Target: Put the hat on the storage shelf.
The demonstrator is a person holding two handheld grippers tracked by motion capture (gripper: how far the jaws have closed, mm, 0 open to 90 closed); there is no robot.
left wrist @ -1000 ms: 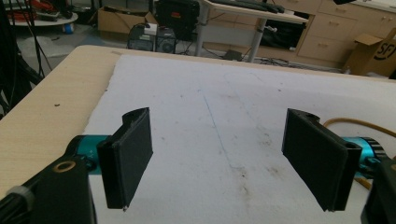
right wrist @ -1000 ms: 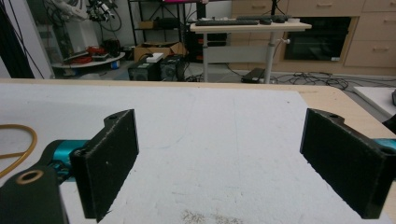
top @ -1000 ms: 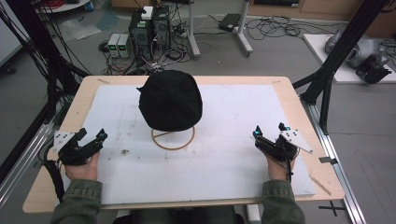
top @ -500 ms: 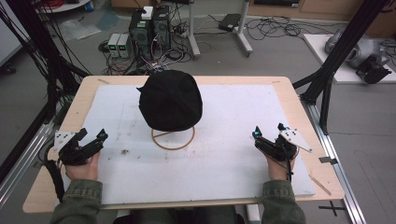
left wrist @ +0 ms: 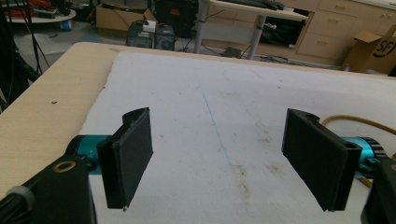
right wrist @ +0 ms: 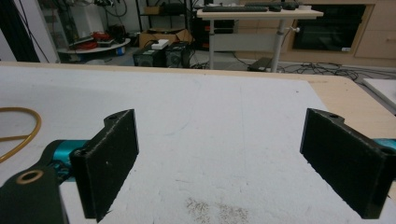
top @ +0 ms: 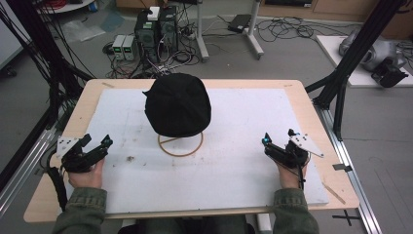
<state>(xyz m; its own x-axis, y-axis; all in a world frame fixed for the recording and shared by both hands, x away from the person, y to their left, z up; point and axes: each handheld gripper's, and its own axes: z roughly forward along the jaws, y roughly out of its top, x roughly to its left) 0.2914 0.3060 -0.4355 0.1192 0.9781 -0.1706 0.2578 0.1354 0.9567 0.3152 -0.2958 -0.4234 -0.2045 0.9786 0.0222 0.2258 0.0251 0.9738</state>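
Black cap (top: 178,105) sits on wire stand, ring base (top: 180,144) flat on white mat (top: 234,165), mid-counter; propped likely to hold shape. Left claw (top: 95,144) and right claw (top: 278,137) rest near counter edges, well apart from cap, jaws spread, empty. No containers.

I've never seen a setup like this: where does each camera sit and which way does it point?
High view: above the person's side, looking down on the table, the black cap, both forearms.
Left gripper view: on the left gripper, looking across the white mat; jaws apart.
Right gripper view: on the right gripper, likewise.
Both gripper views catch the ring stand.
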